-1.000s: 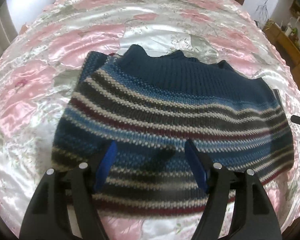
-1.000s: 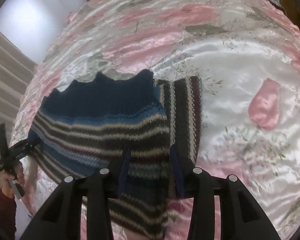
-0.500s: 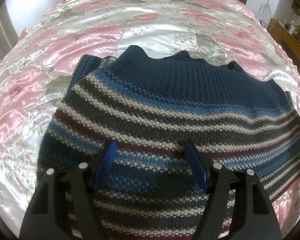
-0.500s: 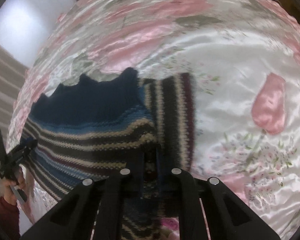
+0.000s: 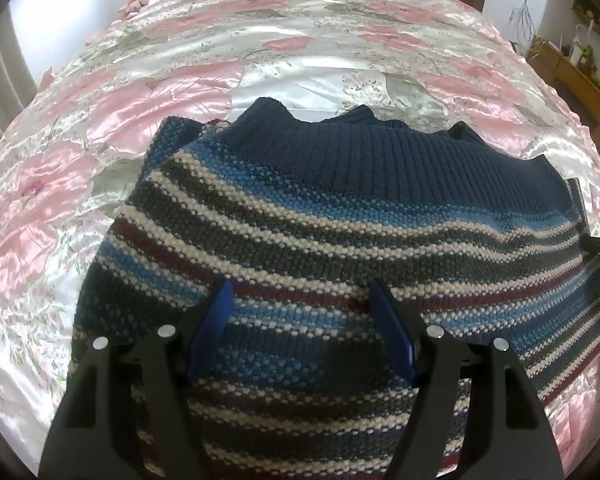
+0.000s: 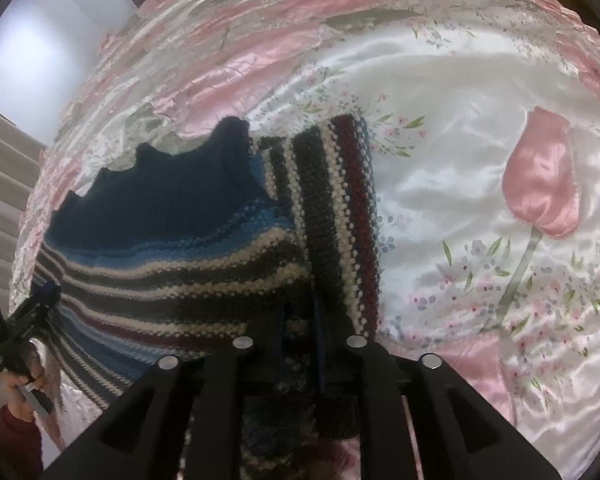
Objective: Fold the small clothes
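one striped sweater (image 5: 340,240), right gripper (image 6: 300,320) jaws pinching it.

The knitted sweater (image 5: 340,240) fills the middle and lower part of the left wrist frame, lying on a bed. It has a ribbed navy band along its far edge, wavy in outline, toward the upper centre. Below that run horizontal stripes of light blue, cream, dark grey and maroon, down to the bottom edge of the frame. In the right wrist frame the sweater (image 6: 188,240) sits in the left and lower centre, with the navy band at upper left. A striped part is folded over along its right side, its stripes running up the frame.
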`<state>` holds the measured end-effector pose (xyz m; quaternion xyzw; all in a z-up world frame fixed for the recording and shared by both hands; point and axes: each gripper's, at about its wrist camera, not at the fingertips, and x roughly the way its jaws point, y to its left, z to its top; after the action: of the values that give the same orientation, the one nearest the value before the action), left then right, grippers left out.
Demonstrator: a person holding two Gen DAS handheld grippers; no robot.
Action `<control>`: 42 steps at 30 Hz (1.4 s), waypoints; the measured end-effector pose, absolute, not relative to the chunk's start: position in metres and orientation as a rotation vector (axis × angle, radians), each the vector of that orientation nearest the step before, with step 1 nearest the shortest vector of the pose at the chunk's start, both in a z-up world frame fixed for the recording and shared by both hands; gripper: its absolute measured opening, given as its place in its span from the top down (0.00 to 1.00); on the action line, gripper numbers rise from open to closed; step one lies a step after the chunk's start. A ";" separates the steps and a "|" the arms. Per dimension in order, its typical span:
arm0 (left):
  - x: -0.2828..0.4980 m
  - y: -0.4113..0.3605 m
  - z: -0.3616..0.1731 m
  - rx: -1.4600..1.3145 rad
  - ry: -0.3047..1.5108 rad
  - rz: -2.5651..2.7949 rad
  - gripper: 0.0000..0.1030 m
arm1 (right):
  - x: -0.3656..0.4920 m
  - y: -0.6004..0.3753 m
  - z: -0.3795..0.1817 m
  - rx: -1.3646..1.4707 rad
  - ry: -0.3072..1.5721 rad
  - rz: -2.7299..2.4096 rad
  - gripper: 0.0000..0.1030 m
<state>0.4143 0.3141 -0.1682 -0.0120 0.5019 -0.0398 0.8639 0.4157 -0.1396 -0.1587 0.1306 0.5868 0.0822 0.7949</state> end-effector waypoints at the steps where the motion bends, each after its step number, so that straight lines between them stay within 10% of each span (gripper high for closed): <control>1: 0.414 0.314 -0.168 -0.021 1.051 -0.083 0.32 | 0.413 -0.139 -0.153 0.287 1.259 0.179 0.81; 9: 0.412 0.311 -0.167 -0.013 1.043 -0.086 0.32 | 0.380 -0.147 -0.127 0.253 1.254 0.163 0.37; 19: 0.411 0.310 -0.168 0.000 1.043 -0.088 0.31 | 0.365 -0.157 -0.156 0.318 1.312 0.189 0.30; 23: 0.415 0.314 -0.173 -0.032 1.061 -0.095 0.28 | 0.367 -0.152 -0.163 0.327 1.306 0.204 0.33; 28: 0.420 0.317 -0.176 -0.057 1.087 -0.097 0.27 | 0.373 -0.144 -0.163 0.373 1.304 0.265 0.64; 42: 0.424 0.318 -0.182 -0.038 1.110 -0.114 0.24 | 0.368 -0.144 -0.170 0.366 1.341 0.192 0.68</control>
<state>0.4238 0.3177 -0.1818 -0.0179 0.5266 -0.0540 0.8482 0.3678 -0.1440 -0.1704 0.1684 0.6168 0.0882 0.7638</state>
